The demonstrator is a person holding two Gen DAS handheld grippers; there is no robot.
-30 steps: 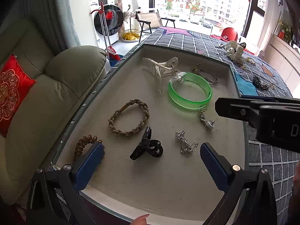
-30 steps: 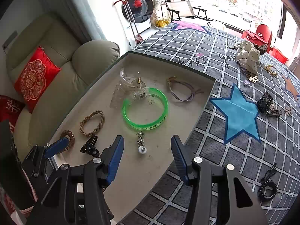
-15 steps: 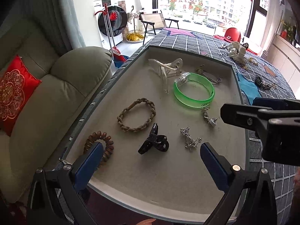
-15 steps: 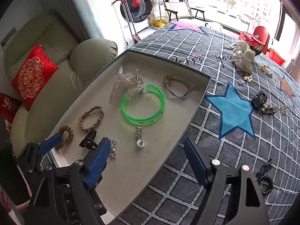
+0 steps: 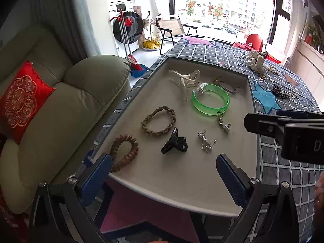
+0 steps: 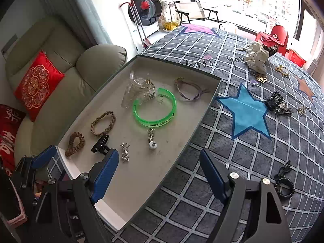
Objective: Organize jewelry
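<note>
A shallow beige tray (image 5: pixel 182 174) (image 6: pixel 129 186) holds a green bangle (image 5: pixel 210 99) (image 6: pixel 155 108), a braided bracelet (image 5: pixel 159 120) (image 6: pixel 103 123), a brown coil hair tie (image 5: pixel 124 149) (image 6: pixel 75 143), a black claw clip (image 5: pixel 174 141) (image 6: pixel 100 144), silver earrings (image 5: pixel 206 141) (image 6: pixel 124 151), a pearl charm (image 6: pixel 152 139), a clear clip (image 5: pixel 187 79) and a purple hair tie (image 6: pixel 190 91). My left gripper (image 5: pixel 162 178) is open and empty over the tray's near edge. My right gripper (image 6: pixel 160 178) is open and empty above the tray's right rim.
On the checked tablecloth (image 6: pixel 253 141) right of the tray lie a black comb clip (image 6: pixel 275 101), a black coil tie (image 6: pixel 284 184), a cream scrunchie (image 6: pixel 257 57) and small gold pieces (image 6: pixel 282 69). A green sofa (image 5: pixel 60 111) with a red cushion (image 5: pixel 20 101) stands left.
Both grippers have pulled back and risen from the tray. The right gripper has opened wider. The jewelry in the tray has not moved.
</note>
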